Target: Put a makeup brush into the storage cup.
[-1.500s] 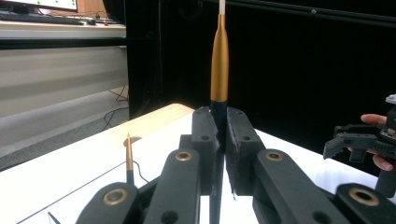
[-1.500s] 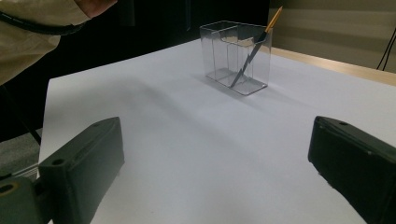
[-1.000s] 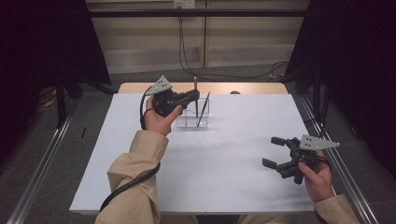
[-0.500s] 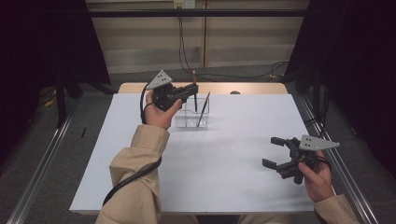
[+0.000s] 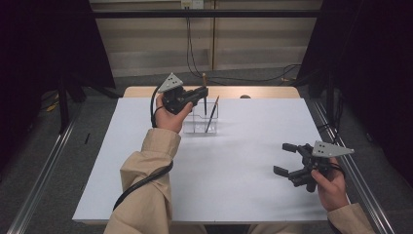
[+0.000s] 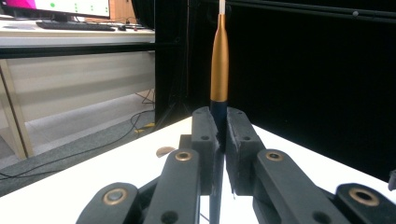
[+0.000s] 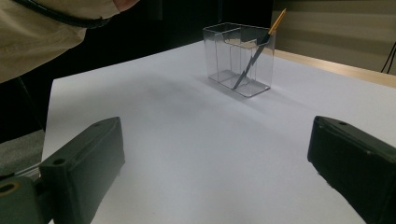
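White desk (image 5: 234, 161), clear plastic holder (image 5: 202, 119) at twelve o'clock: left gripper (image 5: 202, 92) clamping upright gold-topped dark pen (image 6: 219, 70) for insertion, right gripper (image 5: 287, 158) open, idle.

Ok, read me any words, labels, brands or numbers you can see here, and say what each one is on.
No text can be read.
Monitor, background of the left gripper view: green marks on white, too blurred to read.
Held pen, clear organizer, both grippers: no markings visible.

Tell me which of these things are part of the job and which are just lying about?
In the job:
- left gripper, shut on an upright pen
- clear holder
- leaning pen in it

Lying about:
- small round thing at the table's far edge
- right gripper, open
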A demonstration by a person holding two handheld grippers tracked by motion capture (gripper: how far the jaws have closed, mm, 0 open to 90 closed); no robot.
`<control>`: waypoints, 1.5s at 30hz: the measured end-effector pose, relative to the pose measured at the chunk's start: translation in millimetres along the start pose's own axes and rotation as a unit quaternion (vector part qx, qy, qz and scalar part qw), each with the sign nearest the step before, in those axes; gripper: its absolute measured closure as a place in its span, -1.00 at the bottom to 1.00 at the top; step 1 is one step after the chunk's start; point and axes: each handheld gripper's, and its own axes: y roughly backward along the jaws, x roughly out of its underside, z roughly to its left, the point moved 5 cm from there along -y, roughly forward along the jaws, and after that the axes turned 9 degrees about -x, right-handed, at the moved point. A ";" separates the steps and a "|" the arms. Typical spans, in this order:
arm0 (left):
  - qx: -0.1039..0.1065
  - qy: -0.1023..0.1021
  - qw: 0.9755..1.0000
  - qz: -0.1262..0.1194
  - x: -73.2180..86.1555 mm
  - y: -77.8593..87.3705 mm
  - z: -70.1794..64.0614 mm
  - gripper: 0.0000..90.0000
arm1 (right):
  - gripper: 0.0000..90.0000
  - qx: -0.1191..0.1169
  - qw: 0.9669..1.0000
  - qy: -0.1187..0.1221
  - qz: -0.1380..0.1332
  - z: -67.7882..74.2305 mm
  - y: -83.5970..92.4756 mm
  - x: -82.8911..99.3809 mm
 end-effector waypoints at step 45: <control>-0.014 0.005 1.000 0.005 14.0 -36.0 -1.0 0.85 | -0.93 -0.002 1.000 0.006 0.004 1.5 -1.1 -1.1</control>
